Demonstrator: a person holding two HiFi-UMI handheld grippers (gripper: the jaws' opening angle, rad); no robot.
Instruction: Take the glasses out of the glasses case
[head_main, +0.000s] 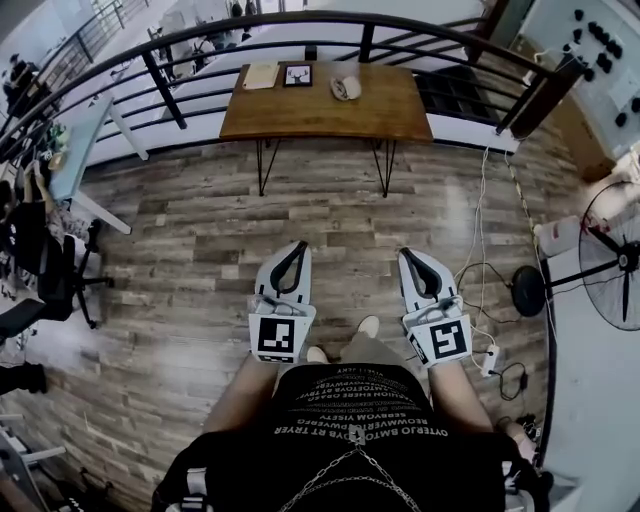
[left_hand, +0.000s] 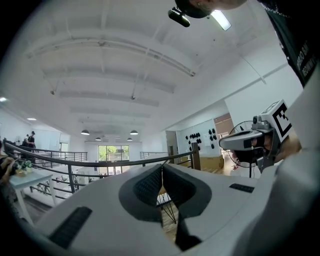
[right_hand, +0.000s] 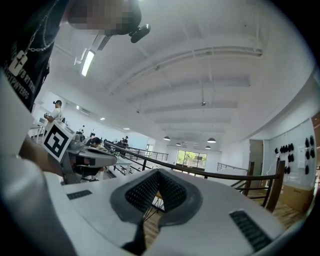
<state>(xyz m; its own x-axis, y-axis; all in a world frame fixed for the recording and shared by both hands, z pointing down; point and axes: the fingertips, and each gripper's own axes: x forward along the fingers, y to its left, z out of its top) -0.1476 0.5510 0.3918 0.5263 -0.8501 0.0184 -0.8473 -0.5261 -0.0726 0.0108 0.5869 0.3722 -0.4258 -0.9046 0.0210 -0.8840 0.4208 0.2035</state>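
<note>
A wooden table (head_main: 400, 115) stands far ahead by the railing. On it lie a pale rounded case (head_main: 346, 88), a small dark framed picture (head_main: 297, 75) and a flat tan item (head_main: 260, 75). No glasses show. My left gripper (head_main: 298, 246) and right gripper (head_main: 408, 254) are held side by side in front of the person's body, well short of the table. Both point level toward it. The left gripper (left_hand: 162, 165) has its jaws together with nothing between them. So does the right gripper (right_hand: 158, 171). Each gripper view also catches the other gripper from the side.
A black metal railing (head_main: 300, 20) curves behind the table. A standing fan (head_main: 615, 258), a round black base (head_main: 527, 291) and loose cables (head_main: 485, 300) sit at the right. A white desk (head_main: 85, 150) and a black chair (head_main: 50, 275) are at the left. Wood-plank floor lies between me and the table.
</note>
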